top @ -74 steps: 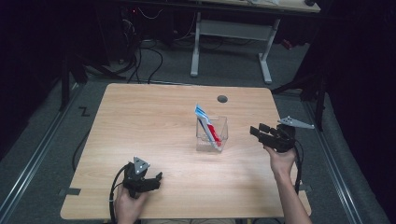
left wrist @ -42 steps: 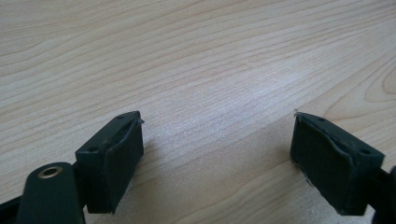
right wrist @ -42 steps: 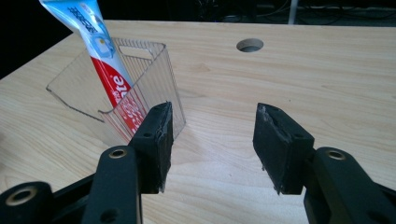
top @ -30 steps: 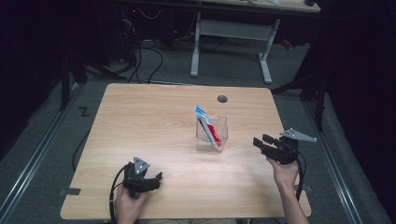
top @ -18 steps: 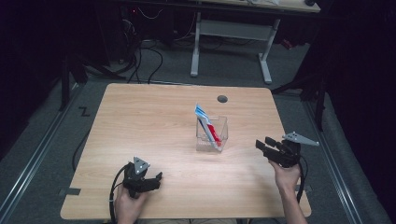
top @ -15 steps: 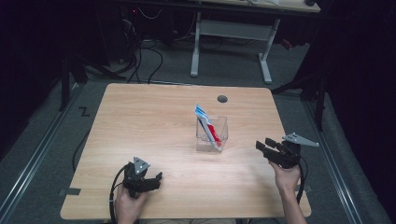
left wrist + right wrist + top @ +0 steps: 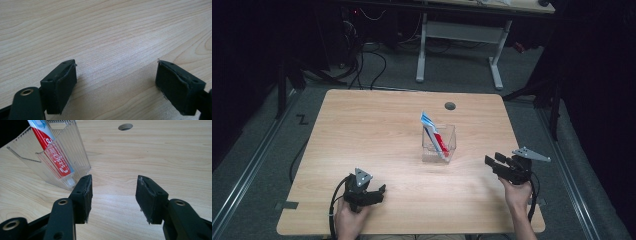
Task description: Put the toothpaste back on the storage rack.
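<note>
Two grippers are counted, one in each of the person's hands. The left gripper (image 7: 362, 192) is held low over the near left part of the table, and in the left gripper view its jaws are seen spread wide apart with nothing but bare wood between them. The right gripper (image 7: 507, 167) is held near the right edge of the table, pointing left toward the middle; in the right gripper view its jaws are likewise seen parted, with nothing gripped between them. One clear ribbed container (image 7: 439, 144) is found near the middle of the table, well apart from both grippers, and one toothpaste tube (image 7: 434, 135), red, white and blue, is stood in it at a tilt, its upper end rising above the rim. In the right gripper view the container (image 7: 62, 162) is seen just beyond the left jaw, with the tube (image 7: 50, 147) inside it. The surface is a single light wooden table (image 7: 372, 130) with one round hole (image 7: 450, 106) toward its far edge. The table is set on grey carpet in a dark room, where one white-legged desk (image 7: 462, 35) and some loose cables are seen behind it.
</note>
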Action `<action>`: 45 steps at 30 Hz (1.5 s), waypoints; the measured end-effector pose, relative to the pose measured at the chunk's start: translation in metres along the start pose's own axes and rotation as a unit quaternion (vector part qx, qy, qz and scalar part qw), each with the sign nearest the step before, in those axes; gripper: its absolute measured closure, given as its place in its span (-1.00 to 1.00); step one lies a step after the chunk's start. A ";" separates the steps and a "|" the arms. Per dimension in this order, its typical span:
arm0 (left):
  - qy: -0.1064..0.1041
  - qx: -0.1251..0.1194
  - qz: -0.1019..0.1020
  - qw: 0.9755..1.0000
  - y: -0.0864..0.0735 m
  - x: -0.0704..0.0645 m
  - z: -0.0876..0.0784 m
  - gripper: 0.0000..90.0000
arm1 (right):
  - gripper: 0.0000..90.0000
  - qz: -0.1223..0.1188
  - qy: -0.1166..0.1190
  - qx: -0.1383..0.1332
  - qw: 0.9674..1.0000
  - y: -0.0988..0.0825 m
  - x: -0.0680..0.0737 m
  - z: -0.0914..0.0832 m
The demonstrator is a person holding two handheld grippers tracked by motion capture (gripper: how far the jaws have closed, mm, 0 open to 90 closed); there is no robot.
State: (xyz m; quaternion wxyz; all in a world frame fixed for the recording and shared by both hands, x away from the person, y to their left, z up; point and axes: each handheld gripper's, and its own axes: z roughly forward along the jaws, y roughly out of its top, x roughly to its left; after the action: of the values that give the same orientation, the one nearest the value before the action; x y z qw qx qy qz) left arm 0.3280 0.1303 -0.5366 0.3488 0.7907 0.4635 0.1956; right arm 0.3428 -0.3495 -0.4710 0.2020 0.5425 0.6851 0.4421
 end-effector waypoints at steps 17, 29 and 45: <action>0.000 0.000 0.000 1.000 0.000 0.000 0.000 -0.61 | 0.06 -0.004 -0.002 0.022 1.000 -0.017 0.005 0.009; 0.000 0.000 0.000 1.000 0.000 0.000 0.000 -0.61 | 0.06 -0.014 -0.005 0.039 0.999 -0.030 0.010 0.019; 0.000 0.000 0.000 1.000 0.000 0.000 0.000 -0.61 | 0.03 -0.046 -0.028 0.067 0.996 -0.042 0.020 0.029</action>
State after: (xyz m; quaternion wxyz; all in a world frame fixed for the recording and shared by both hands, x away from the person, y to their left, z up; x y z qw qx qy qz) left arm 0.3281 0.1303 -0.5366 0.3486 0.7908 0.4634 0.1959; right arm 0.3346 -0.3207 -0.5165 0.2044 0.5353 0.7315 0.3696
